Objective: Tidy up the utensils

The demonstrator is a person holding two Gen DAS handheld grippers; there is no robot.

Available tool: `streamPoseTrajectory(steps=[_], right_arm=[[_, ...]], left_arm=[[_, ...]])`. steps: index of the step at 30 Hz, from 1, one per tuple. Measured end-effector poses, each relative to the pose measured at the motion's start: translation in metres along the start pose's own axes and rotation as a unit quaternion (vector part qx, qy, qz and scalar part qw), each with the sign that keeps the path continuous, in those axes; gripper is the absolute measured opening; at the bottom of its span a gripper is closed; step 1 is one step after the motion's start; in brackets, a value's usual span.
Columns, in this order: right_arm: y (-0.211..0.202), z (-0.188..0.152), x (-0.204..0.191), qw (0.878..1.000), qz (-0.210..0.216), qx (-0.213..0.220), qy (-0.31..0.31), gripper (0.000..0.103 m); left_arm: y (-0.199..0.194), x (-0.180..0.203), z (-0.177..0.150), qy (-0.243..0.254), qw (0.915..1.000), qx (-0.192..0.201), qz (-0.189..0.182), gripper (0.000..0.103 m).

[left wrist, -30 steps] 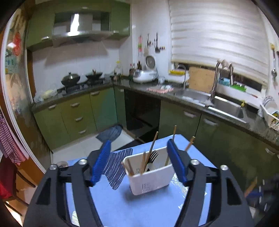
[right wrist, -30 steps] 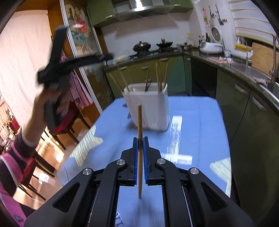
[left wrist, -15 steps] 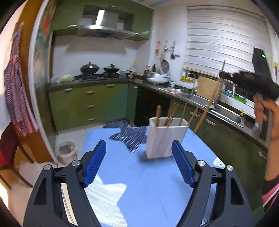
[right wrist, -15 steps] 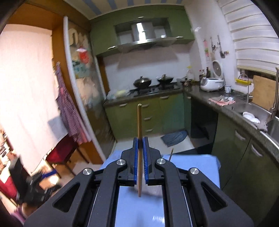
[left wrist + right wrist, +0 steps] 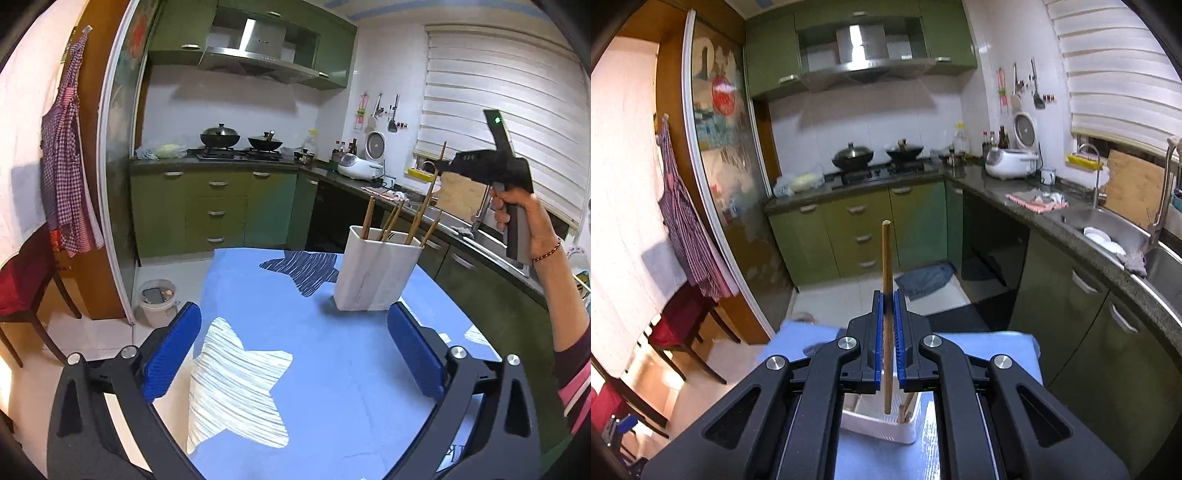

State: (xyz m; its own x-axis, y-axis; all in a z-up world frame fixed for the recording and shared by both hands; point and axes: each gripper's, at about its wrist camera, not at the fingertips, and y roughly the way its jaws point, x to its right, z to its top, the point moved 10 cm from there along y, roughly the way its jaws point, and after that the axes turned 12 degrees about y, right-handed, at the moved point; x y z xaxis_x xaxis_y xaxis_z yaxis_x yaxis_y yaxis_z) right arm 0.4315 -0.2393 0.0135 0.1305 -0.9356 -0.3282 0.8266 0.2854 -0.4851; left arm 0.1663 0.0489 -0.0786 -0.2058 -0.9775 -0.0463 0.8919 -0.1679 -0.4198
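**Chopstick poised above the holder**

The right gripper (image 5: 886, 314) pinches one wooden chopstick (image 5: 886, 266) upright, right over the white utensil holder (image 5: 882, 424). Best play, I'd say: keep it vertical, lower the tip into a free slot, then release. The left gripper (image 5: 293, 350) is opening, nothing between its pads. The holder stands on the blue tablecloth (image 5: 332, 369), several brown sticks leaning inside.

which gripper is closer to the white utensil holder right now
Right. The right gripper, shut on a chopstick, hangs just above the white utensil holder. The left gripper, jaws opening and empty, sits back across the table.
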Motion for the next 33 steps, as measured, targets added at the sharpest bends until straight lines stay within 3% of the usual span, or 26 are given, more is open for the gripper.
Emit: streamPoseTrajectory(steps=[8, 11, 15, 20, 26, 28, 33], right_arm=[[0.027, -0.036, 0.006, 0.999, -0.007, -0.033, -0.008, 0.007], [0.027, -0.040, 0.003, 0.999, -0.003, -0.035, -0.013, 0.018], [-0.008, -0.038, -0.005, 1.000, 0.021, -0.006, -0.012, 0.019], [-0.079, -0.050, -0.005, 0.998, 0.044, 0.051, -0.013, 0.044], [-0.125, -0.144, 0.035, 0.997, 0.006, 0.079, -0.002, 0.076], [-0.134, -0.181, 0.046, 0.996, -0.014, 0.084, -0.003, 0.096], [-0.163, -0.247, 0.054, 0.992, -0.065, 0.109, -0.026, 0.098]], left_arm=[[-0.013, 0.009, 0.002, -0.010, 0.9996, 0.024, 0.014, 0.096], [-0.009, 0.017, 0.002, -0.009, 0.9997, 0.021, 0.002, 0.096], [-0.002, 0.026, 0.001, 0.000, 0.9999, 0.011, -0.007, 0.096], [0.001, 0.033, 0.000, 0.006, 0.9998, 0.017, -0.005, 0.096], [0.010, 0.044, -0.008, 0.011, 0.9998, 0.011, -0.010, 0.096], [0.013, 0.050, -0.013, 0.019, 0.9998, 0.007, -0.008, 0.096], [0.014, 0.064, -0.025, 0.026, 0.9996, 0.000, -0.012, 0.096]])
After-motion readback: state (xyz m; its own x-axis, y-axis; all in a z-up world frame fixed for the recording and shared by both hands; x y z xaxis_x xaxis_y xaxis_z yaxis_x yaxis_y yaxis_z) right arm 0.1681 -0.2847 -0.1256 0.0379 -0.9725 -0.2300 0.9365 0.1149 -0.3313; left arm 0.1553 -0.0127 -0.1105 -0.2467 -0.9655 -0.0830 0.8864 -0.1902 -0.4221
